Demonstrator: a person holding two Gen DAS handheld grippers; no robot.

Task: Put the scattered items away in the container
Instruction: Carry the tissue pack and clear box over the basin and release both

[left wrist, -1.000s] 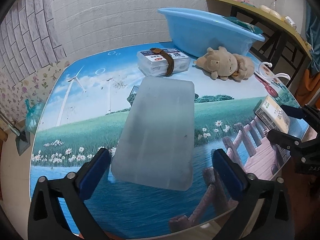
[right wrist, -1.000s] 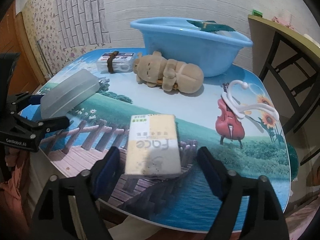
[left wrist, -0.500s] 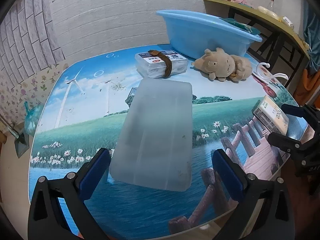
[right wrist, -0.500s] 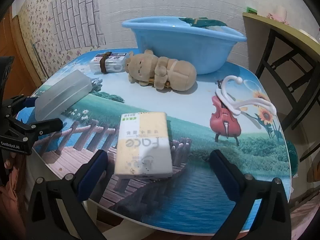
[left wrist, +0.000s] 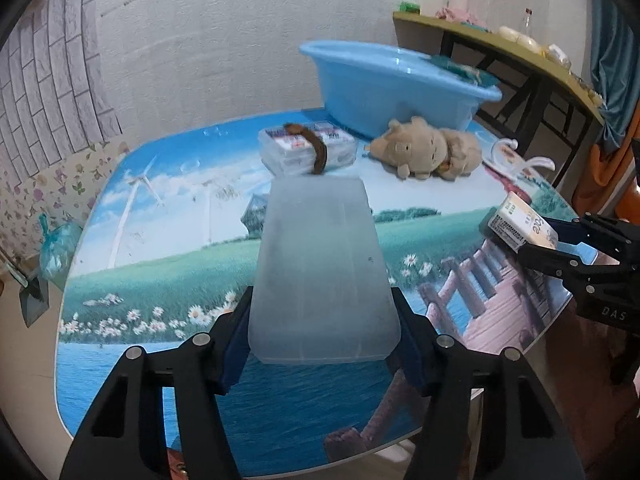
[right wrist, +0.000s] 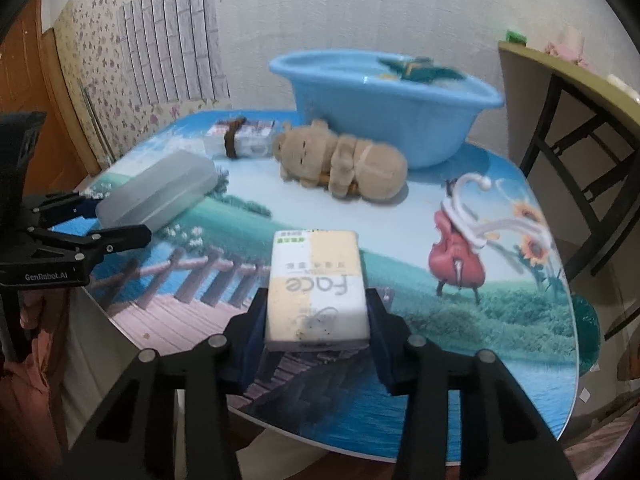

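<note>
Left hand-held gripper (left wrist: 323,334) closing on the near end of a frosted translucent box (left wrist: 322,268), blue pads against both its long sides, box lying flat on the picture-printed surface (left wrist: 168,248) and stretching straight ahead of the fingers. Beyond the far end of that box, a clear case with a brown strap (left wrist: 307,152); further ahead and a little right, the blue tub (left wrist: 394,84) at the surface's back edge. Right hand-held gripper (right wrist: 318,330) closing on a pack of tissues marked "Face" (right wrist: 316,286), pads pressed to its two sides, near end of the pack between the fingers, and seen from the left camera with that end tipped up off the surface. Ahead of the right fingers, a tan plush toy (right wrist: 344,166) lying on its side, just in front of the tub. Off to the right of the pack, a white plastic hanger (right wrist: 480,216) lying flat. A green item (right wrist: 418,68) already inside the tub.
</note>
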